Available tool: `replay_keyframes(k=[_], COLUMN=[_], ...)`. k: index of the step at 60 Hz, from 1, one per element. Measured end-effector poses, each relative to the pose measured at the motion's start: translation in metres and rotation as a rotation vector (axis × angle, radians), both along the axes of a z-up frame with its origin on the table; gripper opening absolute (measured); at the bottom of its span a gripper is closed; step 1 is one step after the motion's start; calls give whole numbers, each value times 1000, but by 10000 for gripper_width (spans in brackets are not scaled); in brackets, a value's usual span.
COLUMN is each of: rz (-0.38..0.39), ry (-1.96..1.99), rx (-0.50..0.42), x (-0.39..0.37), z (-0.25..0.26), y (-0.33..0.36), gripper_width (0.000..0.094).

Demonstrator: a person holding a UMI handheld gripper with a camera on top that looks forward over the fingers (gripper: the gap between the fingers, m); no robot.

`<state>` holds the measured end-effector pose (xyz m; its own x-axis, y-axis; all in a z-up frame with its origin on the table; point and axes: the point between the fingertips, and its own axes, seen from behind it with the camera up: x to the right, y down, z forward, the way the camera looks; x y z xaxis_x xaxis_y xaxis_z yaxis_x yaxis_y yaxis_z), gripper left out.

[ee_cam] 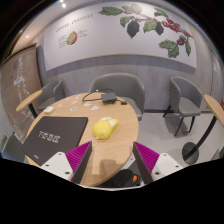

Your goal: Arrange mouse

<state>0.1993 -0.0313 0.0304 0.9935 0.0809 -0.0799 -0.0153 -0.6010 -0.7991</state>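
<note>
Tool: the tool [113, 158] is held above the near edge of the tabletop [100, 150], its two fingers spread wide with magenta pads [72, 160] facing inward — nothing is gripped between them.

Mouse: a yellow mouse [105, 127] is seen resting on the tabletop, beyond the fingers and well apart from them, roughly in line with the gap between them.

Mouse pad: a dark mouse pad [52, 134] with white lettering is laid just to the left of the mouse; the two look close, though whether they touch cannot be told.

Why the mouse sits so: it is judged to lie off the mouse pad, which is probably where it is meant to be set.

Why the tool is held so: the wide opening and the aim toward the mouse suggest an approach not yet closed.

Behind the mouse: small items [100, 97] at the far edge of the tabletop, then grey chairs [120, 88] and a wall bearing a leaf picture [150, 25].
</note>
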Motion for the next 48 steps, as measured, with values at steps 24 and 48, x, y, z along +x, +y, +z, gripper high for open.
replay_keyframes(k=[24,48], rz=[-4,-63], ry=[-30,-73], rx=[-44,84], x=[-49,-64], z=[-43,-7], y=[118,116], gripper_width=[753,345])
